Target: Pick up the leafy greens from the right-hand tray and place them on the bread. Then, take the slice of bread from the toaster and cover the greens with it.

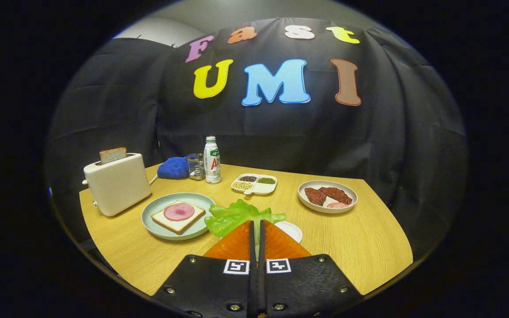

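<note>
Leafy greens (237,216) clamped between gripper (256,223) fingers, hiding most of white tray (293,229).

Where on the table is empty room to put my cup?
Bare wood lies right of the gripper, below the meat plate, and in front of the toaster. Crowded: the back row with bottle and divided dish.

Green lettuce leaf (237,216) ruffled, pinched at its stem between the fingertips, fanning out ahead. Bread slice with ham (178,216) flat, ahead-left. Toast slice (113,155) upright in toaster (117,183), far left.
</note>
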